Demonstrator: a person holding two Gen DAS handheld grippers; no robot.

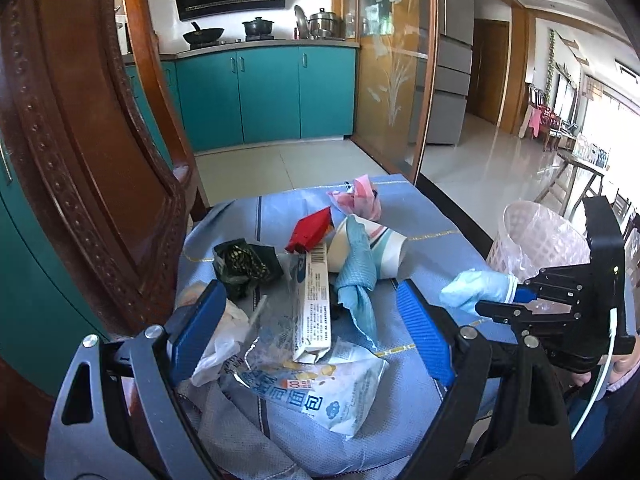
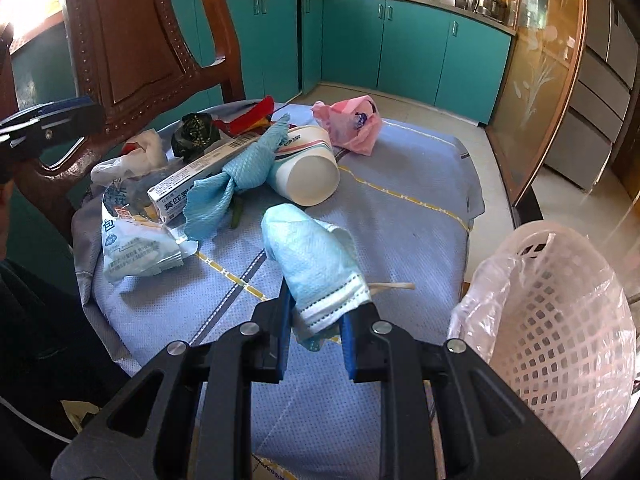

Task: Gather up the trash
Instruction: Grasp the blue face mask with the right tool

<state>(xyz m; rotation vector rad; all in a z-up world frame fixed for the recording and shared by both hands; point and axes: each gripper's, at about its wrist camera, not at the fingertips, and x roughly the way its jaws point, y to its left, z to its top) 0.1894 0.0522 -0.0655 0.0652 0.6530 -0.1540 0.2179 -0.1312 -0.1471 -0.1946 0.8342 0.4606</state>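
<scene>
Trash lies on a blue tablecloth (image 2: 400,184): a paper cup (image 2: 308,172) on its side, a blue cloth (image 2: 244,164), a long box (image 1: 314,304), a bread wrapper (image 1: 320,392), a red wrapper (image 1: 310,229), a dark bag (image 1: 240,266) and a pink bag (image 2: 348,122). My right gripper (image 2: 314,334) is shut on a light blue face mask (image 2: 316,256) and holds it above the cloth, left of the pink basket (image 2: 560,320). My left gripper (image 1: 308,328) is open over the box and wrappers.
The basket has a clear plastic liner (image 1: 536,240) and stands at the table's right edge. A wooden chair (image 2: 132,40) stands at the left. Teal kitchen cabinets (image 1: 264,92) and a tiled floor lie beyond.
</scene>
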